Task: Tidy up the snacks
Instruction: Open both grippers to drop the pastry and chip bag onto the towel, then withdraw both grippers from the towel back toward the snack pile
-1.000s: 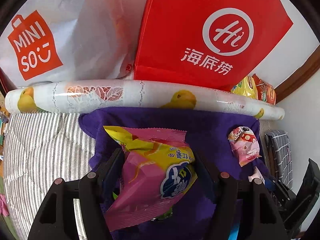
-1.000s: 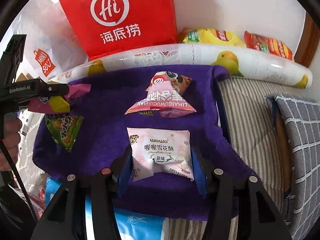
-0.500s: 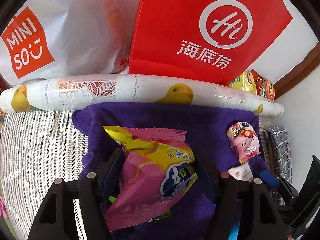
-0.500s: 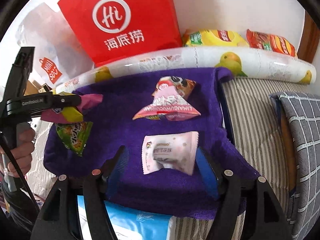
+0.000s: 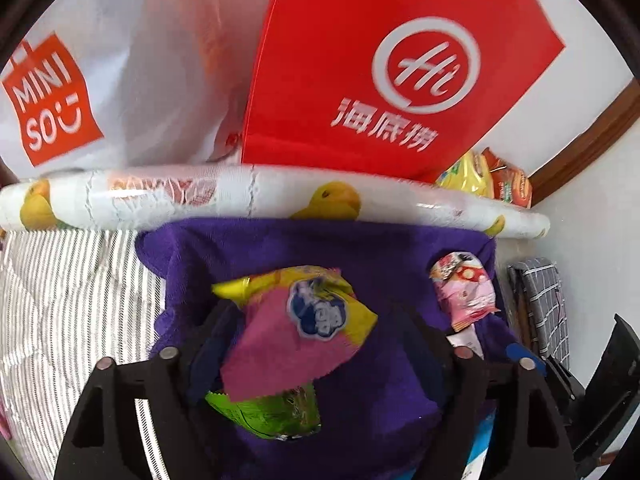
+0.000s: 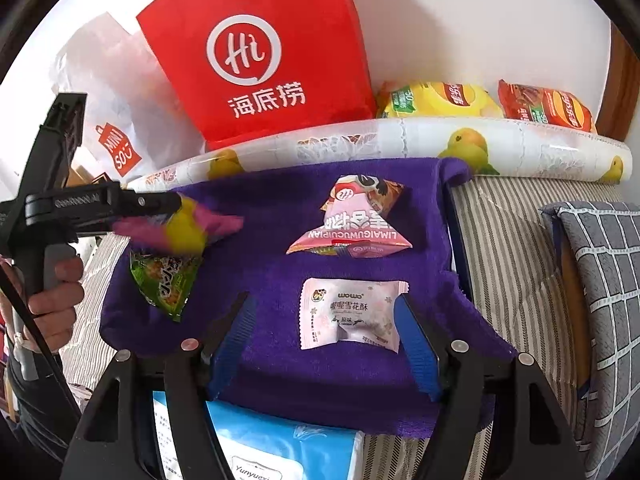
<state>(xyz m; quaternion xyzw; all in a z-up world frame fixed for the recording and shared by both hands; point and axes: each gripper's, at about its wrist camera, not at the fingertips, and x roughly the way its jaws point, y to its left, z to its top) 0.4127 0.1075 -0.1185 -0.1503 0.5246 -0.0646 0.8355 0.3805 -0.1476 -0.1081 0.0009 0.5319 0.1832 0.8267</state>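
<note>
My left gripper (image 5: 316,332) is open, and a pink and yellow snack bag (image 5: 296,332) drops out between its fingers, tilted and blurred, over a green snack bag (image 5: 272,412) on the purple towel (image 5: 400,248). The right wrist view shows that left gripper (image 6: 160,202) with the pink and yellow bag (image 6: 184,228) just above the green bag (image 6: 166,280). My right gripper (image 6: 324,320) is open; a small white and pink wowo packet (image 6: 348,314) lies on the towel (image 6: 260,264) between its fingers. A pink pyramid snack bag (image 6: 352,220) lies behind it.
A red Hi bag (image 6: 264,52) and a white Miniso bag (image 5: 80,80) stand at the back behind a fruit-print roll (image 6: 520,148). Yellow and red chip bags (image 6: 440,100) lie beyond the roll. A blue tissue pack (image 6: 280,448) lies near my right gripper. A grey checked cushion (image 6: 600,280) is at right.
My left gripper has opened and the pink and yellow bag has slipped out and tilted toward the green bag. My right gripper has opened wider, leaving the wowo packet on the towel.
</note>
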